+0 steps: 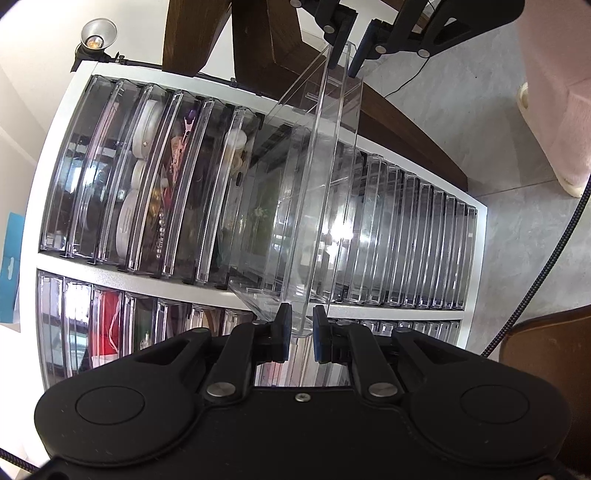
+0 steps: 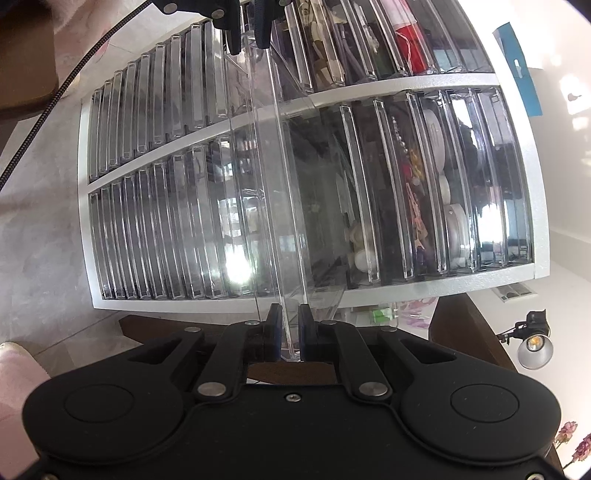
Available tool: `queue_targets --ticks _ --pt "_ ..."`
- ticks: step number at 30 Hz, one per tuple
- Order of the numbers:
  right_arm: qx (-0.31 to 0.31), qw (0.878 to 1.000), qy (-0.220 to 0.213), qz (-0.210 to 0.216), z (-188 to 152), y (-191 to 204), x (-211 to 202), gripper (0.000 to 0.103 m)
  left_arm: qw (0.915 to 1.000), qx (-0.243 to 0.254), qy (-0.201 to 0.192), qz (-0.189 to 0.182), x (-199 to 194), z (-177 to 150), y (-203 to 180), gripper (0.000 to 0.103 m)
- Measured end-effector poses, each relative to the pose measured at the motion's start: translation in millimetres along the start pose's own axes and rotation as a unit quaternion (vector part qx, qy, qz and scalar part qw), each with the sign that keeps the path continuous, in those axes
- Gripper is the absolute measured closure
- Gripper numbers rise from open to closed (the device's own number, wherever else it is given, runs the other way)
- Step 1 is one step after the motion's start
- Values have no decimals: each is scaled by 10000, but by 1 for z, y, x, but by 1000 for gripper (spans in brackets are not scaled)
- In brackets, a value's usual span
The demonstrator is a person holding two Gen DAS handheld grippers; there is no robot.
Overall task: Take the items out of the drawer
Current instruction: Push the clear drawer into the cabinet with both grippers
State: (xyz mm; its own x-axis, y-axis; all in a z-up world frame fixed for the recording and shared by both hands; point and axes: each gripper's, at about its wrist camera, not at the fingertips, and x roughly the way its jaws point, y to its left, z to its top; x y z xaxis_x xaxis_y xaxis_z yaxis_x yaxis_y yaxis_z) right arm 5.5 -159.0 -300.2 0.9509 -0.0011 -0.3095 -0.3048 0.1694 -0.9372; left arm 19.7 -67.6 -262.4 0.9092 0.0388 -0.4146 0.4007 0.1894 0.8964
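A white cabinet (image 1: 147,281) (image 2: 369,94) holds two banks of clear acrylic drawers. Some contain white round cases (image 1: 127,221), beads and a red item (image 1: 107,321). One clear drawer (image 1: 321,166) (image 2: 280,184) is pulled out toward me, and I see nothing inside it. My left gripper (image 1: 302,332) (image 2: 247,31) is shut on one end of its front panel. At the opposite end, my right gripper (image 2: 290,332) (image 1: 349,44) is shut on the same panel.
Dark wooden furniture legs (image 1: 192,33) stand beside the cabinet. A small clip lamp (image 1: 98,38) (image 2: 535,349) is lit at the cabinet's corner. Grey floor (image 1: 517,221), a pink fuzzy garment (image 1: 554,110) and a braided cable (image 1: 554,240) lie on one side.
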Motion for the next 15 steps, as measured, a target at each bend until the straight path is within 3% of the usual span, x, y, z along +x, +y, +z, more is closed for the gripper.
queue_targets --ticks 15 --pt "40 10000 -5 -71 6 -5 30 93 9999 147 -70 35 27 0 7 91"
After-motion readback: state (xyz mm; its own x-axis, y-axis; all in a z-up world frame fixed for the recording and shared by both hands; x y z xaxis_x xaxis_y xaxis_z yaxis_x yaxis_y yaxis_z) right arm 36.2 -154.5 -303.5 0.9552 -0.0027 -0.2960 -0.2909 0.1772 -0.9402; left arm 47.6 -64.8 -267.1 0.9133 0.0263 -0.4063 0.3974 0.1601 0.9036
